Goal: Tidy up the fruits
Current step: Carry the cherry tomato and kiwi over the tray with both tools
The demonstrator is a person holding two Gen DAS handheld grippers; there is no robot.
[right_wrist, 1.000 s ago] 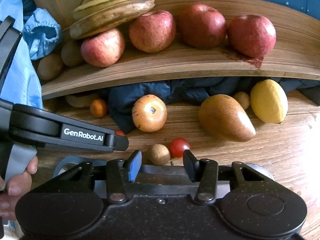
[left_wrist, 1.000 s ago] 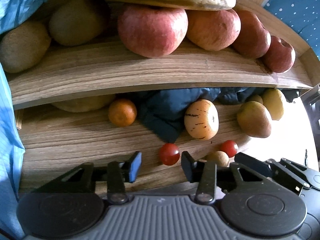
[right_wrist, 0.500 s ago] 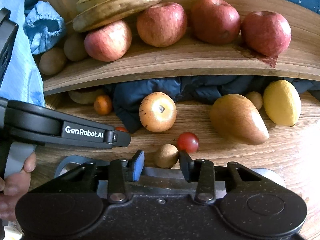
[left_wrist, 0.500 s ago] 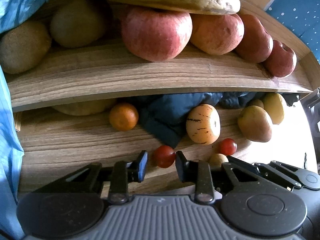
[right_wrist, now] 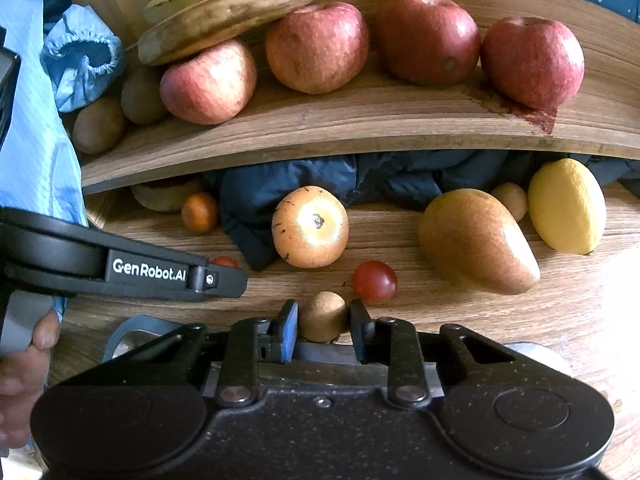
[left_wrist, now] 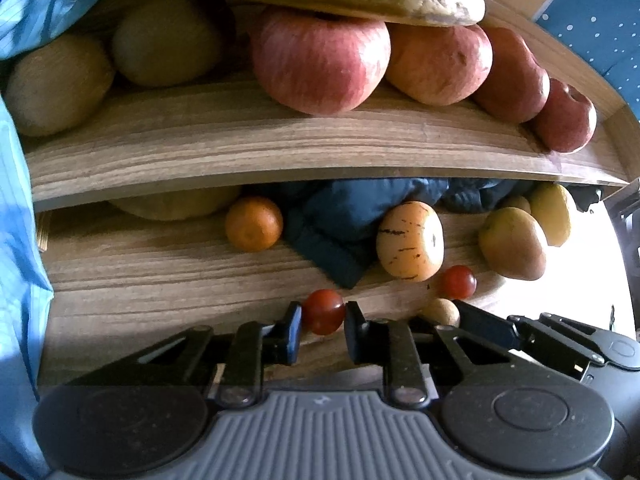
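On the tabletop, left gripper clamps a cherry tomato, right gripper a brown fruit.

Wooden shelf: apples, kiwis, bananas. Table below: pear, lemon, tomatoes, orange, blue cloth.

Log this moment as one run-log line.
left hand-held gripper: shut on cherry tomato | right hand-held gripper: shut on small brown fruit | both fruits: on lower wooden board
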